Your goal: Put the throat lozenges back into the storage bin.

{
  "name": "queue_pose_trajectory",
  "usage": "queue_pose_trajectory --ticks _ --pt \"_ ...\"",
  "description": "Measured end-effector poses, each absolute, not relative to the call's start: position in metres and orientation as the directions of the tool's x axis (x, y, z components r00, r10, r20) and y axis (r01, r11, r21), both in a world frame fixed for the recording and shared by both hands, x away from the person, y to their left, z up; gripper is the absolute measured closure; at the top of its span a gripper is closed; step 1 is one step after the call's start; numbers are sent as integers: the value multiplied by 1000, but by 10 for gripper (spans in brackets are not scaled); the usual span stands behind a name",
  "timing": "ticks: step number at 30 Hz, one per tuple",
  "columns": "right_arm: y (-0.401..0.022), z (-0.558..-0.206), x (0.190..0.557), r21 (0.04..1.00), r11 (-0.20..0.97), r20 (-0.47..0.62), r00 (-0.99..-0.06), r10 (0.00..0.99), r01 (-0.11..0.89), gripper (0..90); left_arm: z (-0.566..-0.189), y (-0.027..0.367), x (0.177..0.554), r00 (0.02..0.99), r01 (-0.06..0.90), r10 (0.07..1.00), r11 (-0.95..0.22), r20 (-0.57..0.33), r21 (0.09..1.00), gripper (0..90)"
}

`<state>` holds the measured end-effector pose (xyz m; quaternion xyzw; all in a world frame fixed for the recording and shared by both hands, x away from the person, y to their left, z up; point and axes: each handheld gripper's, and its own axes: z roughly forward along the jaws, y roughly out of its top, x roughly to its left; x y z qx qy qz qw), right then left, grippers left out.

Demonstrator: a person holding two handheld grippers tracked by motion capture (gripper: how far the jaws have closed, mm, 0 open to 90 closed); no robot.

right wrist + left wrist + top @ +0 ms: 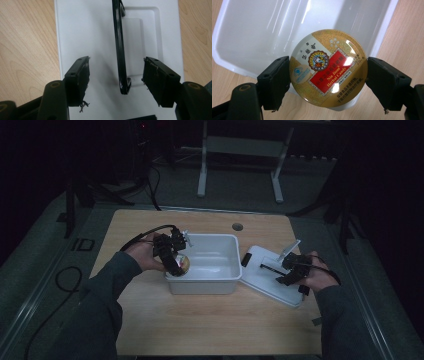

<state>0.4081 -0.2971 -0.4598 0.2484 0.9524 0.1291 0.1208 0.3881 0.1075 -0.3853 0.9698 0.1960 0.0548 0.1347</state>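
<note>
Nin Jiom Herbal Candy tin [328, 68], a single round gold one with a red label band, sits clamped edge to edge in the left gripper [328, 72], both black jaws pressing on its rim. In the high view the left gripper [172, 255] holds the tin [182, 264] just above the near-left corner of one white plastic bin [220, 285]. The bin's floor [262, 32] shows bare and glossy behind the tin, with nothing lying in it.

One white lid [260, 277] lies flat on the wooden table [200, 320], just to the right of the bin. The right gripper [292, 270] hangs over it. In the right gripper view, that gripper [116, 77] has its jaws spread apart, holding nothing, with the lid's black handle [119, 50] standing upright between them and touching neither jaw. The lid [85, 37] spans most of the space under the jaws, with table wood on either side.

A round hole [237, 226] marks the table's far edge. Beyond the table, a white frame stand [240, 150] rises from the dim floor. Two cables trail back from the grippers along the person's sleeves.
</note>
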Motion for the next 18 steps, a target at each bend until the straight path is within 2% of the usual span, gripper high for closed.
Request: queue_pose_trajectory --ticks 8,15,18 --pt "-295 -460 409 304 846 -166 -850 501 439 375 -387 105 388 921 361 387 -892 50 272 216" --pt "-297 -461 408 306 843 -162 -849 504 442 375 -383 108 391 909 381 414 -870 42 313 219" --pt "-298 -460 408 308 842 -165 -847 505 442 375 -381 111 391 905 388 424 -860 40 332 252"
